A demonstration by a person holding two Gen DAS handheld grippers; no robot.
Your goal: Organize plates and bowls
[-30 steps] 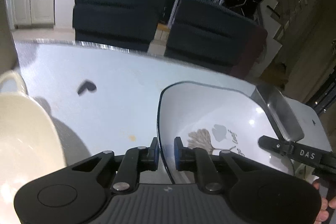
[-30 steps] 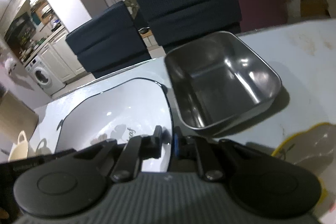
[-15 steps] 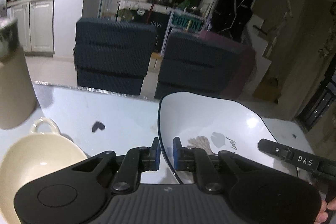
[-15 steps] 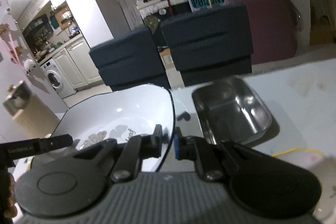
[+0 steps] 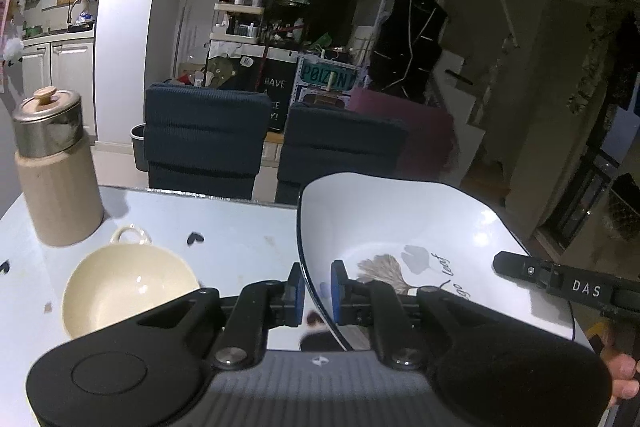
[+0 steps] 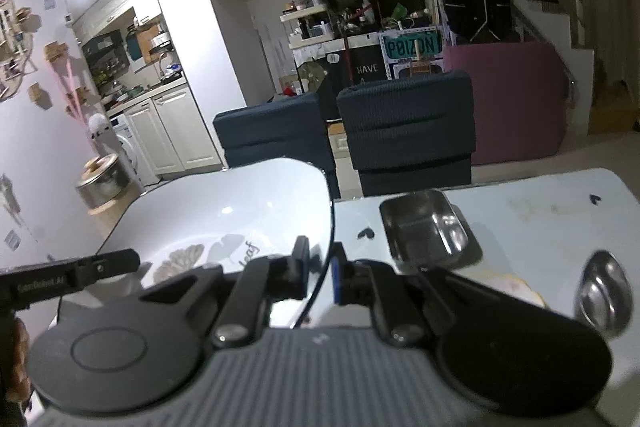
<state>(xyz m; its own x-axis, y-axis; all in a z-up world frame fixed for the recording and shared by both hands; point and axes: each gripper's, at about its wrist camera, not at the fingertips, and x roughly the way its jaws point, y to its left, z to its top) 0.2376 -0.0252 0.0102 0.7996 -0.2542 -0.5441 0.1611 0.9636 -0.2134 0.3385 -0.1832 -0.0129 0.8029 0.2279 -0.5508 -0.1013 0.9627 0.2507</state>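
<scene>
Both grippers had lifted the white plate (image 5: 420, 227) clear of the table (image 5: 240, 227); the left gripper (image 5: 317, 291) and right gripper (image 6: 320, 273) were each clamped on opposite rims. Likely a carry toward stacking. Below sat a cream bowl (image 5: 124, 287), canister (image 5: 56, 171), steel tray (image 6: 424, 231) and spoon (image 6: 604, 291), crowding any set-down.

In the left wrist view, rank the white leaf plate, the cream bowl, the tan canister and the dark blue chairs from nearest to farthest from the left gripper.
1. White leaf plate: its rim is pinched in the left gripper.
2. Cream bowl: on the table, to the left.
3. Tan canister: upright, far left corner.
4. Dark blue chairs: beyond the table's far edge.
</scene>
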